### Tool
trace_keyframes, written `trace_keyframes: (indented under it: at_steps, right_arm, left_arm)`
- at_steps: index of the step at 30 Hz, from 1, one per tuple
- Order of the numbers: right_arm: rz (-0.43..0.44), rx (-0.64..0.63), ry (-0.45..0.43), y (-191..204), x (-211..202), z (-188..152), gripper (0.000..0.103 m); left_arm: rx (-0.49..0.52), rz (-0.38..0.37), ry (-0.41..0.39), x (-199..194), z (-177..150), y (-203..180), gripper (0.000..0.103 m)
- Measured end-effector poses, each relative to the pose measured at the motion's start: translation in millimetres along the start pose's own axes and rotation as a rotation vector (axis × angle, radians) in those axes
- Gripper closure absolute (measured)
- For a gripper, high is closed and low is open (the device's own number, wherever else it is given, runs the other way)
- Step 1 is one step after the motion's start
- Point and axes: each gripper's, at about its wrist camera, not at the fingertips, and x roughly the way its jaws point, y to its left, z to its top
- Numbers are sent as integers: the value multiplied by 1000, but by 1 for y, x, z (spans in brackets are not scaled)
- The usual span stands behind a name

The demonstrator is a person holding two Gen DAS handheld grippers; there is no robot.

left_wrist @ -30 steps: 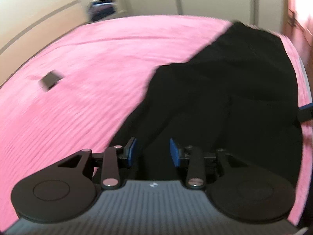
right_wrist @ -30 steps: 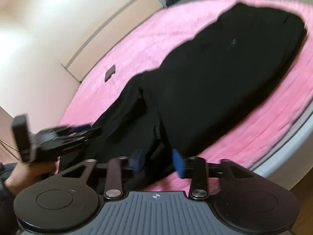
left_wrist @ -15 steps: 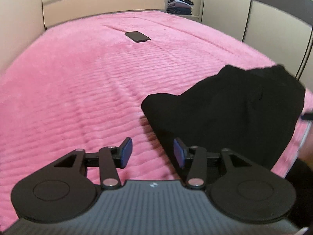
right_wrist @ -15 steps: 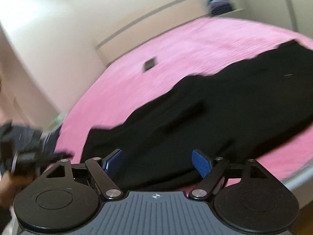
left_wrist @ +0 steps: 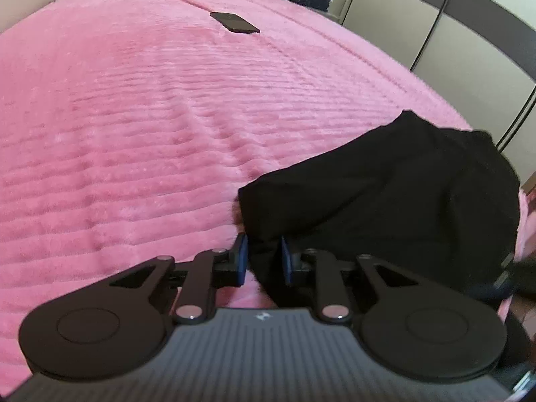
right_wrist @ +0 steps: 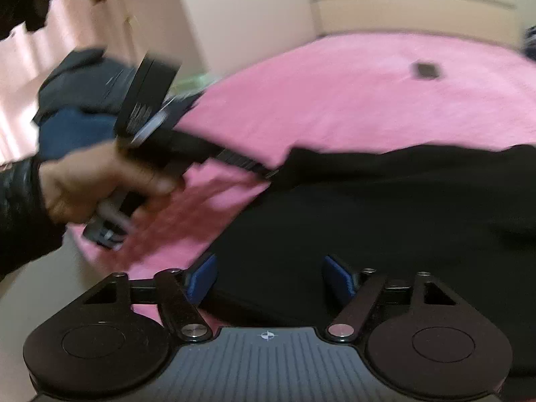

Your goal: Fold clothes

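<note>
The left tool (left_wrist: 262, 260) has its blue pads nearly closed around a fold of the black fabric garment (left_wrist: 395, 197), at its left corner. The right tool (right_wrist: 269, 279) gapes wide over the same cloth, gripping nothing. The garment lies at the near edge of the pink ribbed bed cover (left_wrist: 140, 117). Best to pinch both layers fully before lifting, keeping the edge taut.

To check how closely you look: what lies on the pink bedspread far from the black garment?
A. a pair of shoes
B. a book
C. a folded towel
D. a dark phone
D: a flat dark phone lies alone on the pink bedspread, well apart from the black garment.
</note>
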Motion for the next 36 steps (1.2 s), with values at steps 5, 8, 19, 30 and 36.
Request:
trace_keyframes:
  at_steps: [5, 8, 19, 30, 36]
  right_arm:
    - [-2, -99, 24, 18, 1, -7, 30]
    - [-51, -162, 19, 24, -19, -9, 30]
    - [-229, -542, 57, 64, -3, -44, 29]
    - [-287, -769, 70, 73, 34, -50, 77]
    - [-254, -625, -27, 60, 8, -33, 88]
  left_arm:
    - [41, 31, -42, -26, 0, 0, 83]
    - [143, 93, -84, -58, -10, -1, 80]
    - [802, 195, -211, -129, -106, -65, 39]
    - [1241, 203, -205, -91, -141, -85, 32]
    - [1431, 162, -243, -62, -133, -93, 38]
